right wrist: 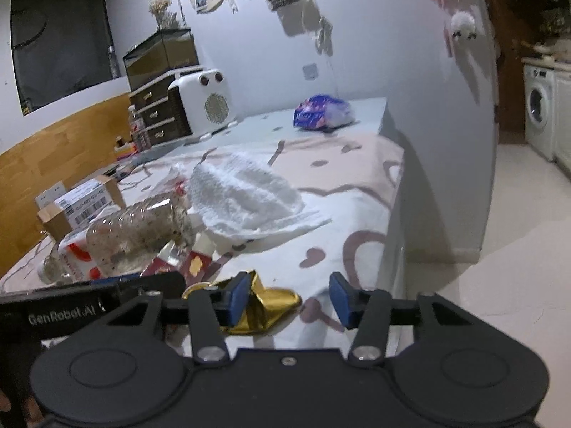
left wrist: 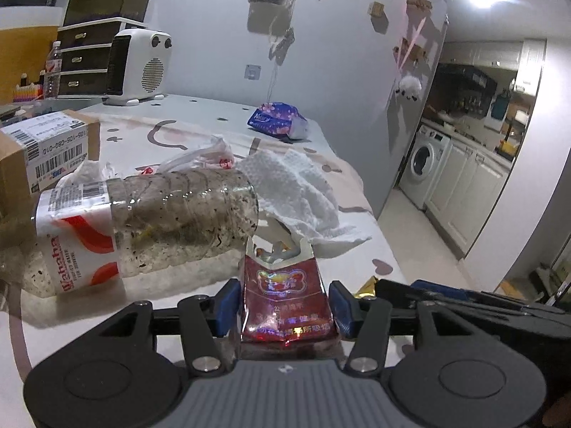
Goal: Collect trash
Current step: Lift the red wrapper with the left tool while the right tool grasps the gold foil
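My left gripper [left wrist: 283,308] has its blue pads on both sides of a torn red cigarette pack [left wrist: 287,306]; there is a small gap at each pad, so the jaws stand open around it. A dirty clear Wahaha bottle [left wrist: 142,228] lies on its side just left of the pack. A crumpled white paper towel [left wrist: 299,192] lies behind the pack. My right gripper [right wrist: 289,297] is open; its left pad sits over a crumpled gold foil wrapper [right wrist: 264,306]. The right wrist view also shows the bottle [right wrist: 139,239], the towel [right wrist: 246,196] and the red pack [right wrist: 192,264].
A cardboard box [left wrist: 43,153] with barcode labels sits at the left. A white plastic bag [left wrist: 207,153] lies behind the bottle. A blue tissue pack [left wrist: 278,121], a white heater [left wrist: 137,66] and drawers [left wrist: 85,60] stand at the back. The table's right edge [right wrist: 396,214] drops to the floor.
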